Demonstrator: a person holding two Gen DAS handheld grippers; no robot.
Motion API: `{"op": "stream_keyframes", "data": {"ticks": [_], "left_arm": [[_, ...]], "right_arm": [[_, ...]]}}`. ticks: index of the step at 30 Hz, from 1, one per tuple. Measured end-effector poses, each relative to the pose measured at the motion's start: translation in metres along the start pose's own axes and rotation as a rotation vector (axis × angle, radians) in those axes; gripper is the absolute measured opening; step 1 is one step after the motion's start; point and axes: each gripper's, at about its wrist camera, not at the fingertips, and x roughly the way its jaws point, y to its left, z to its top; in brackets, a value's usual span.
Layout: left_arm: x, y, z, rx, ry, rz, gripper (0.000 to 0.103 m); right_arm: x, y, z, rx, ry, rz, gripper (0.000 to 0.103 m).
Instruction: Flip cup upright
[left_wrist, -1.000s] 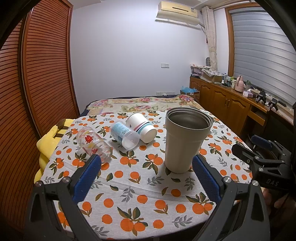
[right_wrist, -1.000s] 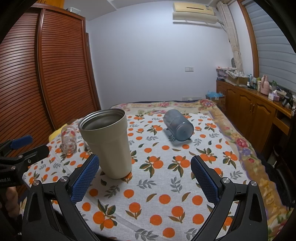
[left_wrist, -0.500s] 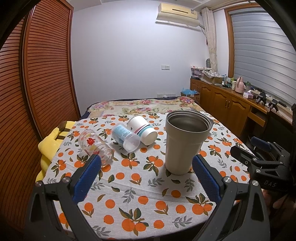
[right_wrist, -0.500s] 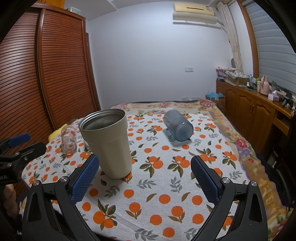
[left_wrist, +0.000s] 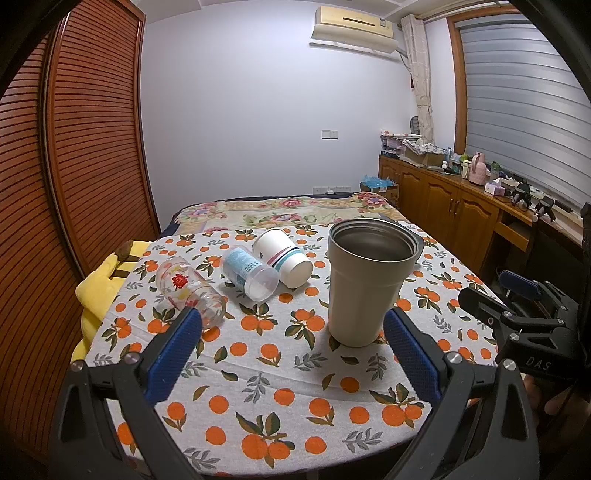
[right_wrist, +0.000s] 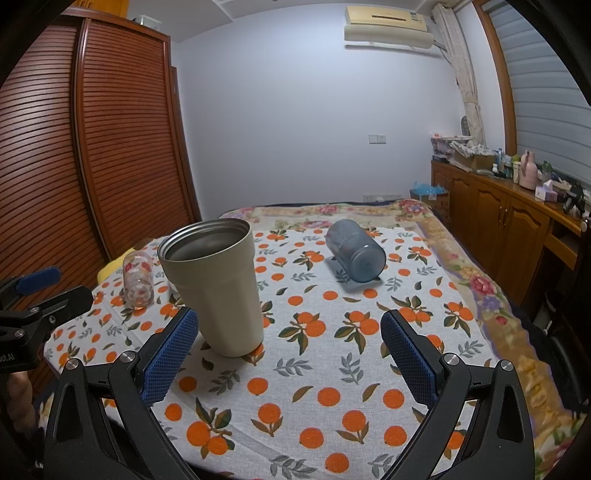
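A beige metal tumbler (left_wrist: 364, 282) stands upright, mouth up, on the orange-print tablecloth (left_wrist: 280, 373); it also shows in the right wrist view (right_wrist: 218, 286). My left gripper (left_wrist: 291, 354) is open and empty, just in front of the tumbler. My right gripper (right_wrist: 288, 354) is open and empty, with the tumbler beyond its left finger. A blue translucent cup (right_wrist: 355, 251) lies on its side. A white striped cup (left_wrist: 282, 257), a clear cup with a blue label (left_wrist: 250, 272) and a glass with red print (left_wrist: 190, 291) lie on their sides too.
A yellow cloth (left_wrist: 98, 284) hangs at the table's left edge. A bed with a floral cover (left_wrist: 288, 210) lies behind the table. Wooden louvred doors (left_wrist: 74, 147) stand to the left, and a wooden cabinet (left_wrist: 454, 210) with clutter to the right.
My left gripper has drawn back and risen slightly, so the cups look a little farther off. The right gripper and the tumbler have barely moved.
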Motion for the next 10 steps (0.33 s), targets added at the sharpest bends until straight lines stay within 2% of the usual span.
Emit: {"op": "stream_keyframes", "data": {"ticks": [10], "left_arm": [[-0.0025,-0.0006,-0.0015,-0.006,0.001,0.0,0.1]], "right_arm": [[-0.0003,0.0006,0.0,0.0,0.001,0.0,0.101]]}}
